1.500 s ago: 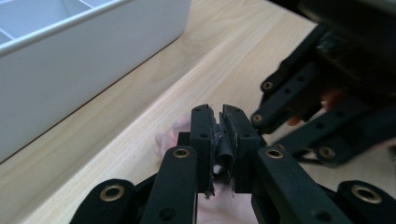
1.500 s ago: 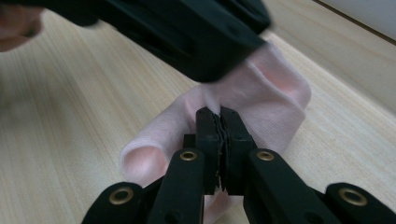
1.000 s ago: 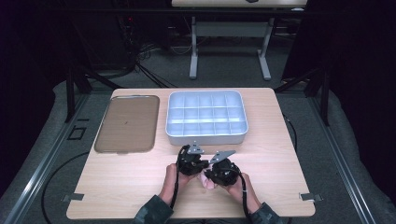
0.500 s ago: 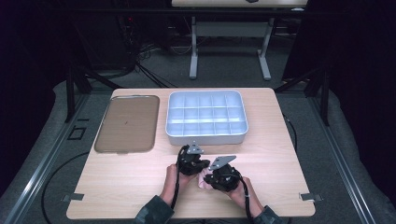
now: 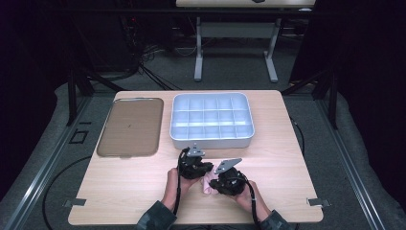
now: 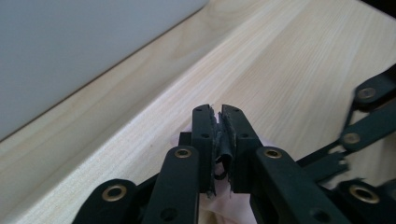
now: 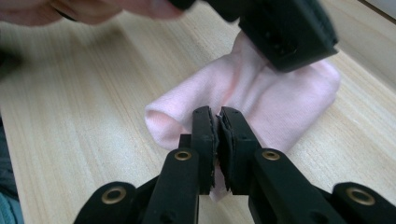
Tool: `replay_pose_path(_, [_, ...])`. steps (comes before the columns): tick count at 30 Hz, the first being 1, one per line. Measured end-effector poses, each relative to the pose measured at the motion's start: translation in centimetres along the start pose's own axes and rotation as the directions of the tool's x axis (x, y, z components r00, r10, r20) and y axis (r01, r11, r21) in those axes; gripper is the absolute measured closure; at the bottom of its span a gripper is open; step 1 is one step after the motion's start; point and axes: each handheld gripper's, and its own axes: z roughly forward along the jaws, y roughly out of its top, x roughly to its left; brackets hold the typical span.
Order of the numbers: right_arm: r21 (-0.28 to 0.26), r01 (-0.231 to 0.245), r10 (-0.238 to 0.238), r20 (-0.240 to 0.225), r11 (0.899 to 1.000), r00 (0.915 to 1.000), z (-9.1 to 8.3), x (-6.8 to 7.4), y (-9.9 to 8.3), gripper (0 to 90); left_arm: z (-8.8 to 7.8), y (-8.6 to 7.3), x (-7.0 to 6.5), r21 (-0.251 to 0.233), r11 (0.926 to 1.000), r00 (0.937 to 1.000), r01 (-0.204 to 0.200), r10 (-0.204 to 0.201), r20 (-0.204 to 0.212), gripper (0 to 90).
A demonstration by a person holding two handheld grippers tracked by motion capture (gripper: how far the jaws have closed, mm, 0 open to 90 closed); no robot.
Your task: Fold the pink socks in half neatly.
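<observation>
Cloth [image 7: 261, 100], pink and folded, lies on the near middle of my bench [image 5: 119, 191], pinched from both sides. My right tool [image 7: 218, 121] is clamped on its near edge. My left tool [image 6: 219, 123], whose jaws have just been opening slightly, grips pink fabric too. Farther off stand a compartment tray [image 5: 212, 143] and, to its left, a brown tray [image 5: 129, 127].

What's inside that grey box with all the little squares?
The grey box looks empty: each little compartment that faces the high view shows a bare bottom. The box's near wall hides a strip of the front row, so that part can't be checked.
</observation>
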Motion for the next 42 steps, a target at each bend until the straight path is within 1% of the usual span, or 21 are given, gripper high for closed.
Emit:
replay_pose_path(3, [0.009,0.02,-0.02,-0.011,1.0,0.9997,0.0,-0.1,0.1,84.4,-0.7,0.1,-0.2,-0.02,0.9998,1.0,-0.004,0.004,0.001,82.8])
replay_pose_path(7, [0.025,0.033,-0.033,-0.023,0.999,0.9992,0.0,-0.3,0.3,84.3,0.3,-0.8,0.5,0.037,0.9992,0.9999,0.014,-0.014,0.005,83.8])
replay_pose_path(9, [0.028,0.043,-0.043,-0.02,0.999,0.9989,0.0,-0.3,0.4,84.3,0.5,-1.2,0.8,0.024,0.9989,0.999,0.039,-0.039,0.021,84.1])
replay_pose_path(10, [0.035,0.049,-0.048,-0.017,0.998,0.9987,0.0,-0.3,0.4,84.3,0.5,-1.3,0.8,0.023,0.999,0.999,0.038,-0.038,0.023,84.4])
replay_pose_path(14, [0.048,0.058,-0.056,-0.036,0.997,0.9978,0.0,-0.6,0.6,84.2,0.8,-1.3,0.6,0.027,0.9993,0.9997,0.025,-0.025,0.003,86.5])
replay_pose_path(17, [0.052,0.059,-0.057,-0.039,0.997,0.9976,-0.1,-0.6,0.6,83.3,0.8,-1.5,0.5,0.018,0.9992,0.9993,0.037,-0.037,-0.007,87.4])
replay_pose_path(19, [0.053,0.052,-0.05,-0.041,0.997,0.9979,-0.1,-0.6,0.6,77.8,0.9,-1.6,0.4,0.013,0.9992,0.9992,0.037,-0.037,-0.013,87.5])
replay_pose_path(21, [0.052,0.045,-0.041,-0.064,0.998,0.9971,-0.2,-0.5,0.7,69.0,1.0,-1.6,0.4,0.006,0.9994,0.9992,0.033,-0.033,-0.022,87.9])
replay_pose_path(23, [0.055,0.042,-0.039,-0.056,0.998,0.9977,-0.3,-0.2,0.7,65.4,1.0,-1.6,0.2,0.011,0.9995,0.999,0.03,-0.03,-0.032,88.3])
replay_pose_path(25, [0.04,0.005,-0.002,-0.076,0.999,0.9971,-0.6,-0.4,0.6,61.5,1.0,-1.7,0.1,0.004,0.9995,0.9987,0.03,-0.03,-0.04,88.6])
replay_pose_path(27, [0.022,-0.052,0.054,-0.103,0.998,0.9932,-1.2,-1.0,0.4,55.0,1.0,-1.8,0.1,-0.005,0.9993,0.9985,0.036,-0.036,-0.042,88.7])
replay_pose_path(28, [0.015,-0.087,0.088,-0.094,0.996,0.9917,-1.6,-1.4,0.2,51.4,1.0,-1.8,0.1,-0.005,0.9994,0.9984,0.035,-0.035,-0.045,88.7])
replay_pose_path(29, [-0.003,-0.125,0.124,-0.086,0.992,0.9885,-1.9,-1.6,0.1,50.0,1.0,-1.8,0.1,-0.004,0.9993,0.9983,0.038,-0.039,-0.043,88.8])
replay_pose_path(30, [-0.021,-0.17,0.168,-0.083,0.985,0.9823,-2.2,-2.0,-0.1,49.0,1.0,-1.8,0.1,-0.007,0.9992,0.9982,0.04,-0.041,-0.045,88.8])
replay_pose_path(31, [-0.032,-0.212,0.209,-0.073,0.977,0.9752,-2.5,-2.4,-0.2,45.2,1.0,-1.9,0.1,-0.007,0.9992,0.9982,0.038,-0.039,-0.047,88.9])
replay_pose_path(32, [-0.038,-0.242,0.239,-0.064,0.97,0.9689,-2.6,-2.7,-0.2,42.0,1.0,-1.9,0.0,-0.009,0.9994,0.9981,0.034,-0.034,-0.051,89.0])
replay_pose_path(34, [-0.041,-0.287,0.285,-0.046,0.957,0.9573,-2.5,-3.0,-0.2,40.9,1.0,-1.9,0.0,-0.009,0.9995,0.998,0.029,-0.03,-0.055,89.1])
replay_pose_path(37, [-0.038,-0.327,0.326,-0.025,0.944,0.945,-1.8,-2.9,0.2,37.6,1.0,-1.9,-0.1,-0.014,0.9993,0.9978,0.034,-0.035,-0.056,89.1])
replay_pose_path(38, [-0.019,-0.326,0.326,-0.015,0.945,0.9452,-1.6,-2.9,0.3,34.9,1.0,-1.9,-0.1,-0.014,0.9993,0.9978,0.034,-0.035,-0.057,89.1])
replay_pose_path(40, [-0.002,-0.336,0.336,0.004,0.942,0.942,-0.9,-2.8,0.5,32.7,1.0,-2.0,-0.1,-0.017,0.9992,0.9978,0.036,-0.037,-0.056,89.1])
replay_pose_path(42, [0.0,-0.346,0.346,0.008,0.938,0.9383,-0.4,-2.5,0.6,30.6,1.0,-2.0,0.0,-0.019,0.9992,0.9979,0.036,-0.037,-0.053,89.1])
